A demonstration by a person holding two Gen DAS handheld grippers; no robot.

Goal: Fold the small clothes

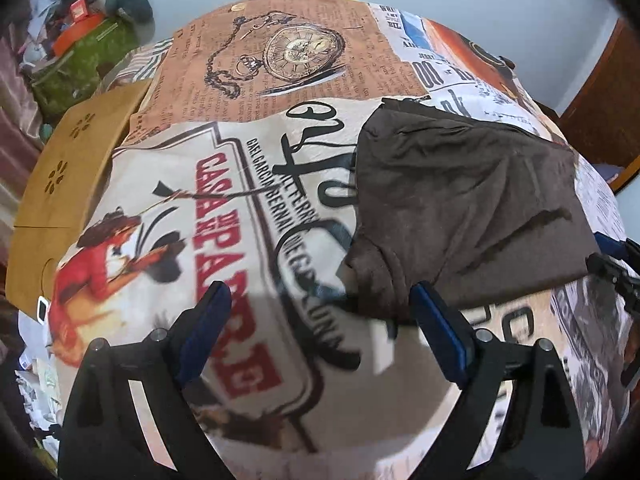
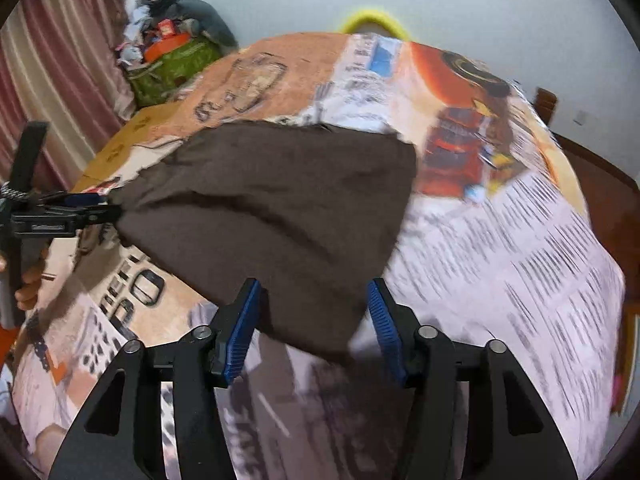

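A brown garment (image 1: 468, 208) is found lying on the printed tablecloth (image 1: 224, 264), partly folded, with rumpled edges toward both tools.

The left gripper (image 1: 320, 336) is seen with its jaws spread wide; nothing is held, though the near corner of the cloth lies just ahead of the blue pads (image 1: 436, 332). In the right wrist view, that tool appears to sit at the garment's far left corner, though blur prevents contact from being confirmed.

The right gripper (image 2: 314, 324) is observed about half parted, with the garment's lower edge lying between the jaws; no pinch by the pads (image 2: 240, 328) is evident, so it is judged to be released.

2 risks are noted. If either tool is withdrawn while fabric is snagged on a ribbed pad, the fold could be dragged open. If a re-grasp is made too deep, the tablecloth may be caught together with the garment and pulled up.
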